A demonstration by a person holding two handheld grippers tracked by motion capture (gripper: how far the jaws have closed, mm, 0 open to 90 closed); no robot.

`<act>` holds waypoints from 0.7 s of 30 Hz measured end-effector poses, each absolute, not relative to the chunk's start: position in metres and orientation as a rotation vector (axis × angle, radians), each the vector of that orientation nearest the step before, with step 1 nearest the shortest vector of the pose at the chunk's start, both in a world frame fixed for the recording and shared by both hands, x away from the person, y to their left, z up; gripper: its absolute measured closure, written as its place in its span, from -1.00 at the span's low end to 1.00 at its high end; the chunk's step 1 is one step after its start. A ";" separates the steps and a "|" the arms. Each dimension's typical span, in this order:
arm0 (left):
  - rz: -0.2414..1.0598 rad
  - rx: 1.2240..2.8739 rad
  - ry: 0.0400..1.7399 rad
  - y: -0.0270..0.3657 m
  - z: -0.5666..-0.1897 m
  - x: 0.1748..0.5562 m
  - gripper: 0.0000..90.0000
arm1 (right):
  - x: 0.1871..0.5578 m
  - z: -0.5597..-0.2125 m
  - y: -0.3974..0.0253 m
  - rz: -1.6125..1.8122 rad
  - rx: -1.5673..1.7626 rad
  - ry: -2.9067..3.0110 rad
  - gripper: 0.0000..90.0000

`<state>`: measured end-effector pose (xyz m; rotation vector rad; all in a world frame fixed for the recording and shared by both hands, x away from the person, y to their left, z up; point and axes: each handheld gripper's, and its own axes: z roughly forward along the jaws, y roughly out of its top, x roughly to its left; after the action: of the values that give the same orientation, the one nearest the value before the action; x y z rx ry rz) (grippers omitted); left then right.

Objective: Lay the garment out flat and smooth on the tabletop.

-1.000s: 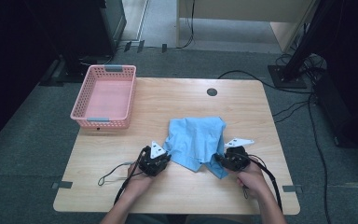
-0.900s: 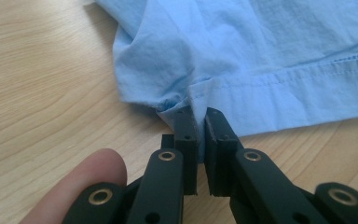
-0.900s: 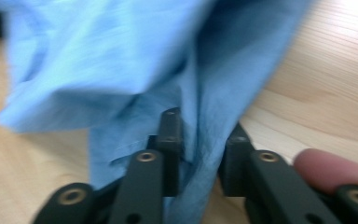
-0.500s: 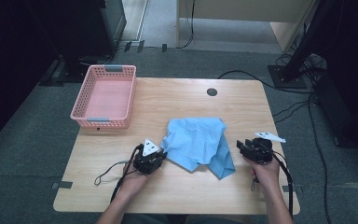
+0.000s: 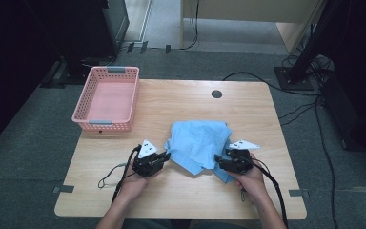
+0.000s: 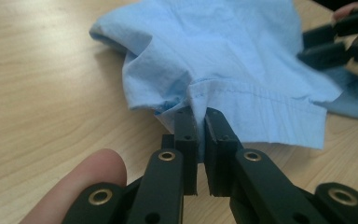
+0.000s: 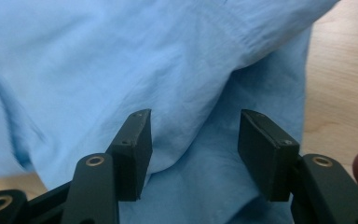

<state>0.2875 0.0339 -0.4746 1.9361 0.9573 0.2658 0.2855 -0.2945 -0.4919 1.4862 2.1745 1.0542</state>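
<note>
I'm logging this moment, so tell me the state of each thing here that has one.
Blue cloth: crumpled, partly folded on the table.
Left gripper: shut on the cloth's hem.
Right gripper: open, over the cloth.
Pink basket: upright, empty.

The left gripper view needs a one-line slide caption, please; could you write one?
Left gripper pinching the hem of a light blue cloth on a wooden table.

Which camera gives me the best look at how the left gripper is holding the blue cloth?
The left gripper view. There the left gripper has its jaws pinched shut on a hemmed edge of the blue cloth. The high view shows the whole cloth crumpled on the table, but the grip is too small to judge. The right gripper view shows cloth folds between open jaws.
</note>
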 end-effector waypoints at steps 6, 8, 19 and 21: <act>0.247 1.886 0.941 0.041 -0.465 0.287 0.94 | 0.280 -0.503 -0.286 1.048 1.342 2.253 0.00; 0.239 1.876 0.940 0.043 -0.464 0.287 0.94 | 0.278 -0.505 -0.286 1.065 1.311 2.263 0.00; 0.232 1.821 0.968 0.055 -0.460 0.290 0.94 | 0.262 -0.505 -0.282 1.062 1.036 2.443 0.04; 0.237 1.810 0.976 0.059 -0.458 0.291 0.94 | 0.262 -0.504 -0.283 1.062 1.018 2.459 0.04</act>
<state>0.2909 0.0589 -0.4585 1.8102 0.9763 0.2365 0.2616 -0.2827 -0.5044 1.0182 2.4587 1.0621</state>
